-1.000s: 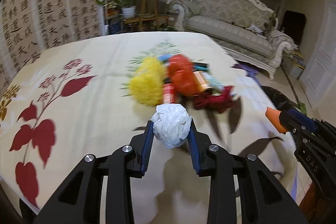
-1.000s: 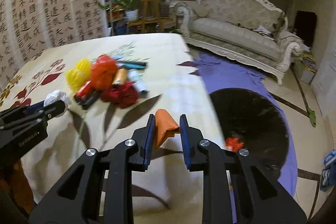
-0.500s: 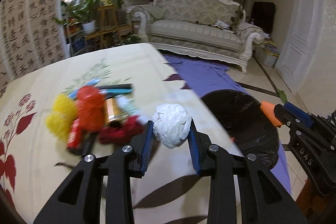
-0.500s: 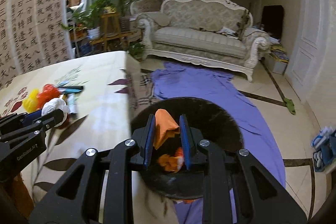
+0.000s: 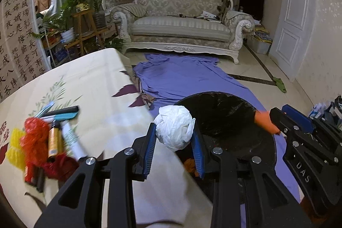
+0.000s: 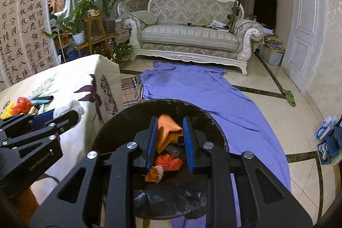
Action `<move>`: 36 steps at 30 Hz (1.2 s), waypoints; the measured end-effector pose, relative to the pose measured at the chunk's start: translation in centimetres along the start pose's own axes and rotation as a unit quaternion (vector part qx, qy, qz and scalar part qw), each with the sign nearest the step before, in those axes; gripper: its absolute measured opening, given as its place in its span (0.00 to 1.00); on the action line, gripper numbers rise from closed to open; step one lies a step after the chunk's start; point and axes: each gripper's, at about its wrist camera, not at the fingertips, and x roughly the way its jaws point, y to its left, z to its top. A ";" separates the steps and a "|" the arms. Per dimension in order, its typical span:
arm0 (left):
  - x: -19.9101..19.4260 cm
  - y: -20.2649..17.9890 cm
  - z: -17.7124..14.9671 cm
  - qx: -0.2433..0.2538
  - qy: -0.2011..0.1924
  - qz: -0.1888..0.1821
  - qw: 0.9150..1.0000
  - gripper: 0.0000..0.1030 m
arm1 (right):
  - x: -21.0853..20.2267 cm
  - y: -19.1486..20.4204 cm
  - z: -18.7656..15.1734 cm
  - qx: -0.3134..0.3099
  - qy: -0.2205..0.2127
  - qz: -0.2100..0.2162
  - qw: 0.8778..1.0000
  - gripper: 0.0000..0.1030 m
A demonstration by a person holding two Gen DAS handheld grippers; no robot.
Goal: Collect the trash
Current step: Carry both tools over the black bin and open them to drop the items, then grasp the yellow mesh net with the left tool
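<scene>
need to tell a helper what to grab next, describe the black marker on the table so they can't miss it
Start at the floral tablecloth left of the black trash bin. On it lies a trash pile; the black marker lies along its far edge, the only all-black stick there, beside teal pens.

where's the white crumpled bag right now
In the left wrist view the white crumpled bag sits clamped in the left gripper, at the table's right edge, just left of the black bin.

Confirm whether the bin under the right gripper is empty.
No: the black-lined bin already holds orange scraps below the right gripper.
</scene>
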 end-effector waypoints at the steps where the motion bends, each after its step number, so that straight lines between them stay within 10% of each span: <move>1: 0.3 -0.2 0.1 0.002 0.001 0.000 1.000 0.32 | 0.4 -0.3 0.0 0.003 0.001 0.003 1.000 0.23; 20: 1.5 -0.9 0.5 -0.004 0.011 0.007 1.000 0.73 | 0.8 -1.8 -0.1 0.020 0.002 -0.019 1.000 0.44; 36: -2.1 3.8 -1.5 -0.052 0.010 0.050 0.997 0.77 | -1.0 1.2 -0.9 0.017 0.008 0.000 1.000 0.64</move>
